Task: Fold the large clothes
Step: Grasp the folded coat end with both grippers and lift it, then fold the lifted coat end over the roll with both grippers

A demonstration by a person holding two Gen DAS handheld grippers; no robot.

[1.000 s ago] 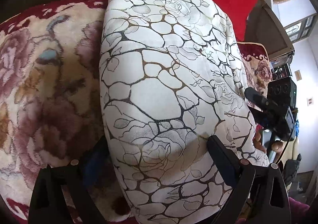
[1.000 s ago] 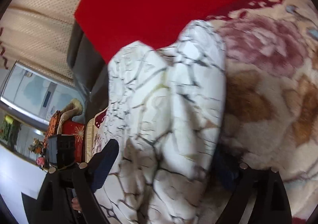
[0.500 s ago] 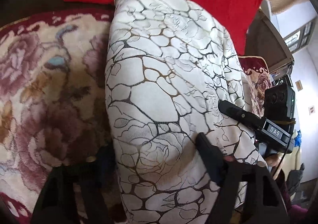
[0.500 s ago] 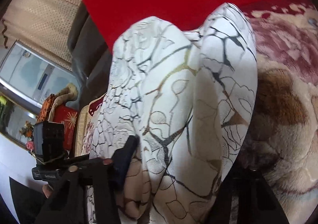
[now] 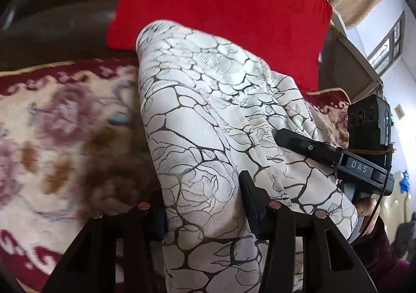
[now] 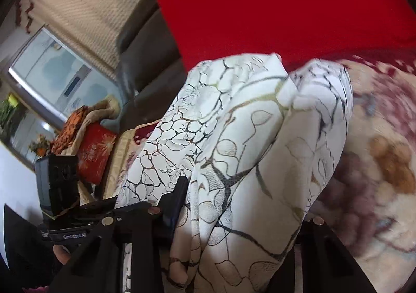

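Currently, both grippers are clamped on the same white garment (image 5: 208, 137), a folded bundle printed with a dark crackle-and-rose pattern. The left gripper (image 5: 205, 207) has just been closing; its black fingers (image 5: 251, 202) press into the near end of the bundle from either side, with the cloth bunched between them. The right gripper (image 6: 234, 215) has likewise just been closing, and the cloth fills the gap between its fingers (image 6: 176, 202), which squeeze a thick fold. In the left wrist view, the right gripper appears at the right edge of the garment, one finger lying flat against the cloth, with part of a hand (image 5: 366, 208) below it. The garment lies lengthwise on a floral blanket (image 5: 52, 137) in cream, maroon and brown, its far end reaching a red cushion (image 5: 221, 6) that leans against a dark sofa back (image 6: 145, 40). Both views are partly blurred.
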